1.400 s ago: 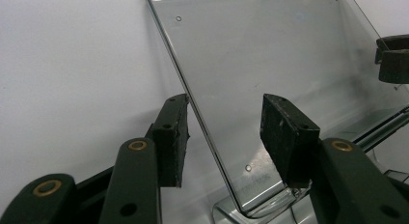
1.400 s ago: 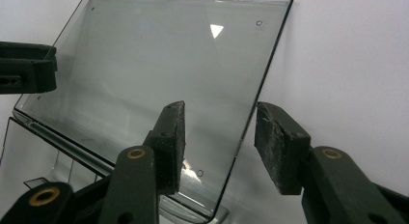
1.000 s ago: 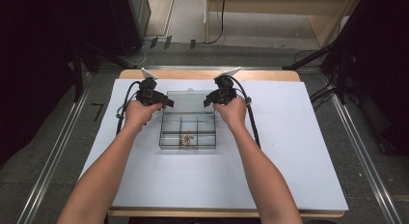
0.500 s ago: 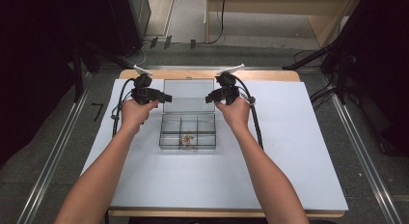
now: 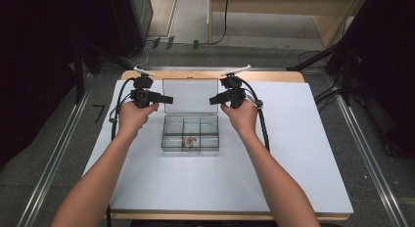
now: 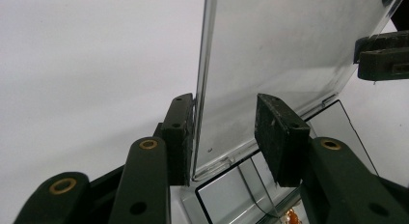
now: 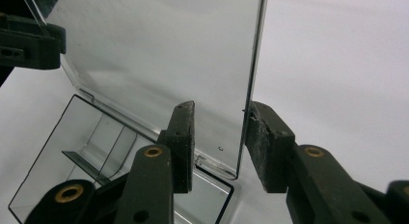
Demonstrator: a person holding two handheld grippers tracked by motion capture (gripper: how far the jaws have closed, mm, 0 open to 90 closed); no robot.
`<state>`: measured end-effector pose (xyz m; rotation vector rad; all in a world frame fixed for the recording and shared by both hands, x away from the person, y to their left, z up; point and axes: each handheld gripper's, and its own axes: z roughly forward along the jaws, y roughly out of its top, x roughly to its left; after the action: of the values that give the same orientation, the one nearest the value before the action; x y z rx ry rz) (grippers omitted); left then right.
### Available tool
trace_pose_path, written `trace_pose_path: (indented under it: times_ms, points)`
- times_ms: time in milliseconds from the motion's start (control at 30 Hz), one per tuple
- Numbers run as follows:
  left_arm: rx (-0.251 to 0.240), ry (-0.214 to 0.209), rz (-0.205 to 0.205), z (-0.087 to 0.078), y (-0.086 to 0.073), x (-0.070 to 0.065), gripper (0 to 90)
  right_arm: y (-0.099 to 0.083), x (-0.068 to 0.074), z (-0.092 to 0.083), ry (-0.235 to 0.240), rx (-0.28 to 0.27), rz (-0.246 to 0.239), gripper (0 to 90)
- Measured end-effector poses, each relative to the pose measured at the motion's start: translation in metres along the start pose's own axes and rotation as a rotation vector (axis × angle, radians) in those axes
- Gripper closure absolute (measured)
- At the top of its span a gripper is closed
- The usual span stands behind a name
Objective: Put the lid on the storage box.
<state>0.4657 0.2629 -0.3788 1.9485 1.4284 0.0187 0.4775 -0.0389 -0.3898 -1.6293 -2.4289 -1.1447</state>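
Note:
A clear compartment box point(image 5: 191, 135) lies mid-table with its clear lid point(image 5: 190, 96) swung up at the back. My left gripper point(image 5: 169, 99) straddles the lid's left edge and my right gripper point(image 5: 213, 100) its right edge. In the left gripper view the lid point(image 6: 279, 50) stands between the jaws of the left gripper point(image 6: 226, 137); one pad touches it and the other stands off. In the right gripper view the lid point(image 7: 164, 55) edge rests against one pad of the right gripper point(image 7: 219, 142). Both sets of jaws have just been closing. A small orange item point(image 5: 188, 140) lies in a front compartment.
The box sits on a white sheet point(image 5: 293, 153) over a wooden table. Dark stands and cables crowd the floor at the back and on both sides. Metal rails run along the left and right of the table.
Both hands have risen and moved toward the back, and the lid has swung up from a low tilt to near upright.

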Motion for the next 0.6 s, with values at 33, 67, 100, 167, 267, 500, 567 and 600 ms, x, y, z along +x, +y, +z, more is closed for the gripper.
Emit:
trace_pose_path:
  times_ms: [33, 67, 100, 167, 267, 500, 567, 600]
  points:
    - [-0.005, 0.0, 0.003, -0.001, 0.0, -0.001, 59.3, -0.001, 0.001, -0.001, -0.001, -0.005, -0.008, 65.2]
    - [-0.007, -0.003, 0.007, -0.002, -0.001, -0.002, 59.3, -0.002, 0.002, -0.002, -0.002, -0.01, -0.015, 65.2]
    - [-0.017, -0.009, 0.008, -0.004, -0.001, -0.003, 59.3, -0.002, 0.003, -0.004, 0.002, -0.015, -0.016, 65.2]
    - [-0.033, -0.024, 0.006, -0.007, -0.003, -0.004, 58.9, -0.004, 0.005, -0.006, 0.006, -0.02, -0.026, 65.2]
    - [-0.035, -0.022, 0.033, -0.009, -0.006, -0.005, 58.6, -0.006, 0.007, -0.009, 0.003, -0.028, -0.043, 65.3]
    - [-0.058, -0.024, 0.062, -0.022, -0.008, -0.01, 58.9, -0.009, 0.012, -0.021, 0.001, -0.049, -0.067, 66.0]
    - [-0.065, -0.029, 0.071, -0.026, -0.008, -0.012, 58.8, -0.01, 0.013, -0.025, 0.004, -0.054, -0.077, 65.9]
    - [-0.066, -0.027, 0.076, -0.028, -0.009, -0.013, 58.7, -0.01, 0.014, -0.026, 0.004, -0.053, -0.078, 66.0]
